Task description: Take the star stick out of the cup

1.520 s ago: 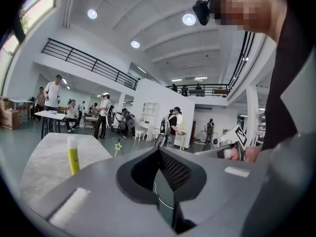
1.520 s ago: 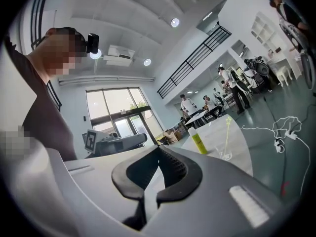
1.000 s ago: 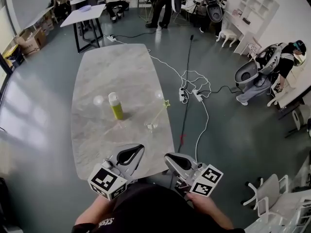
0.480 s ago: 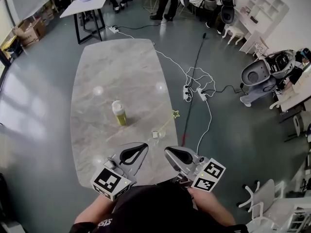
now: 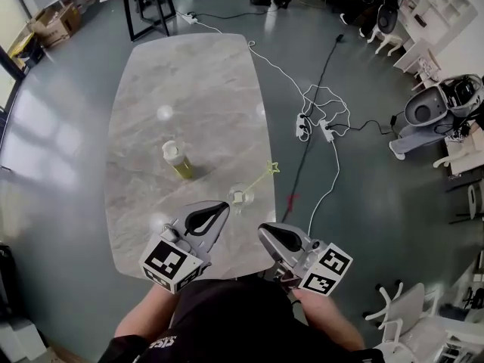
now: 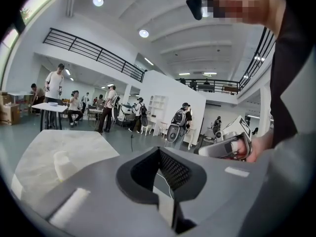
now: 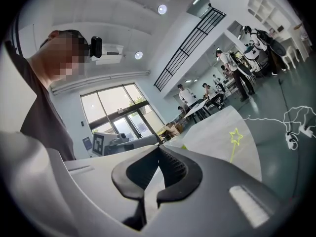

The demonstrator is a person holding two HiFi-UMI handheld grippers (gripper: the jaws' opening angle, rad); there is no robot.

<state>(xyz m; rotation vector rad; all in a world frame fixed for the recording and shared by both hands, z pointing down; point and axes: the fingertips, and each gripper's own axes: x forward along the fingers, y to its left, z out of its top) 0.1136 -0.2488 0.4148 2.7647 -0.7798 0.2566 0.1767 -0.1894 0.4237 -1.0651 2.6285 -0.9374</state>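
The star stick [image 5: 259, 181] leans in a small clear cup [image 5: 240, 198] near the right edge of the marble-look table [image 5: 197, 89], its yellow star tilted out toward that edge. Both claws hover short of it, jaws pressed together on nothing: the left gripper [image 5: 221, 207] just beside the cup, the right gripper [image 5: 264, 230] at the table's near corner. A yellow-green bottle [image 5: 176, 159] stands apart. A sideways tug on the thin stick would likely topple the light cup or drag it over the edge, and a shallow pinch could let the stick slip.
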